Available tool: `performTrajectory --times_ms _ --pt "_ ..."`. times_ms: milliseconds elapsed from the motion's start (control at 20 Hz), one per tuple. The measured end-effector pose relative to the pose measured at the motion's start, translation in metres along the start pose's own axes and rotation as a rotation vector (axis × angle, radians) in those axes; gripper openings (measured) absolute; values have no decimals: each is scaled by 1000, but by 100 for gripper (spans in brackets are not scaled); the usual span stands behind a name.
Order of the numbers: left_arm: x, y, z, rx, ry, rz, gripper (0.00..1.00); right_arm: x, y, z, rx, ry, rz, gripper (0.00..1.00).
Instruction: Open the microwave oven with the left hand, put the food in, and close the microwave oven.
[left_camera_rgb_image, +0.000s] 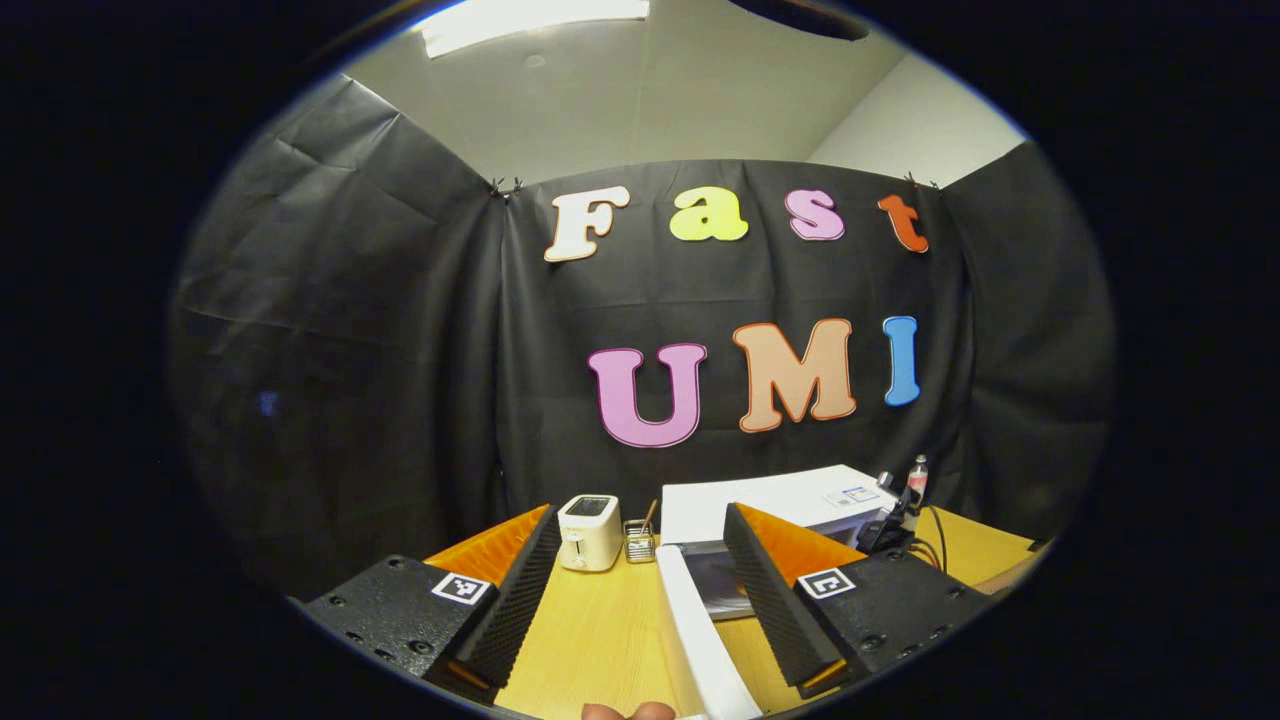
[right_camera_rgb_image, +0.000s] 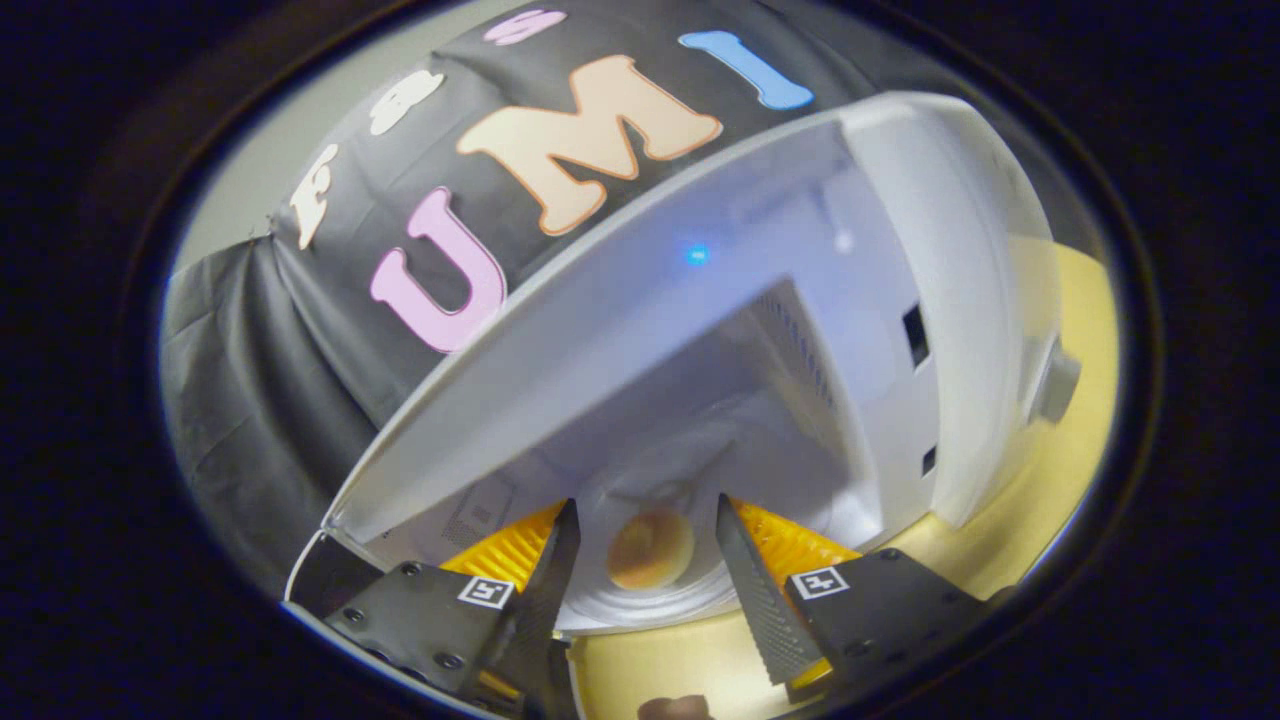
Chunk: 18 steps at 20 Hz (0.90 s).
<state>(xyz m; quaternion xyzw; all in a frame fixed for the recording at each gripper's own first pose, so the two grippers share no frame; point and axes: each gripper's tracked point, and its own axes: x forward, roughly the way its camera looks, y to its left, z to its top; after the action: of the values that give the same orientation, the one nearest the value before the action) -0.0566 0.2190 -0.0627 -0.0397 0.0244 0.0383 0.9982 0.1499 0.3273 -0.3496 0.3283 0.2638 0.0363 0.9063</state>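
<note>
The white microwave (left_camera_rgb_image: 770, 500) stands on the wooden table, its door (left_camera_rgb_image: 695, 630) swung out toward me and seen edge-on. That door edge lies between the fingers of my left gripper (left_camera_rgb_image: 640, 515), nearer the right finger, and the jaws stand wide apart without pressing it. In the right gripper view the microwave cavity (right_camera_rgb_image: 760, 400) gapes close in front. A round tan piece of food (right_camera_rgb_image: 650, 548) rests on the white turntable plate (right_camera_rgb_image: 640, 610) inside. My right gripper (right_camera_rgb_image: 647, 505) is open at the cavity mouth, with the food seen in the gap between its fingers, touching neither.
A small white toaster (left_camera_rgb_image: 590, 530) and a wire holder (left_camera_rgb_image: 638, 542) stand left of the microwave. A bottle (left_camera_rgb_image: 917, 478) and cables (left_camera_rgb_image: 925, 545) are at its right. The microwave's knob (right_camera_rgb_image: 1055, 385) sits on its front panel. Bare wooden table (left_camera_rgb_image: 590, 630) lies between my left fingers.
</note>
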Motion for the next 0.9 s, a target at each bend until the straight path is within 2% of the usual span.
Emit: performTrajectory --times_ms 200,400,600,650,700,800,850,900 --pt "-14 10 -20 -3 40 60 93 -33 -1 21 -168 3 93 75" --pt "-33 29 -69 33 207 140 79 -76 1 42 -375 -19 183 75" --pt "-53 23 -101 -28 302 163 68 -116 12 83 -468 -86 233 79" --pt "-56 22 -108 -28 321 170 61 -126 14 98 -478 -115 238 87" --pt "-60 25 -118 -27 347 188 54 -134 16 114 -482 -143 239 87" --pt "-68 37 -142 -36 441 248 18 -150 19 147 -489 -199 238 87" --pt "-82 31 -151 -63 481 234 0 -156 18 163 -494 -221 234 87" --pt "-87 26 -161 -78 487 216 0 -162 15 178 -495 -240 221 88"
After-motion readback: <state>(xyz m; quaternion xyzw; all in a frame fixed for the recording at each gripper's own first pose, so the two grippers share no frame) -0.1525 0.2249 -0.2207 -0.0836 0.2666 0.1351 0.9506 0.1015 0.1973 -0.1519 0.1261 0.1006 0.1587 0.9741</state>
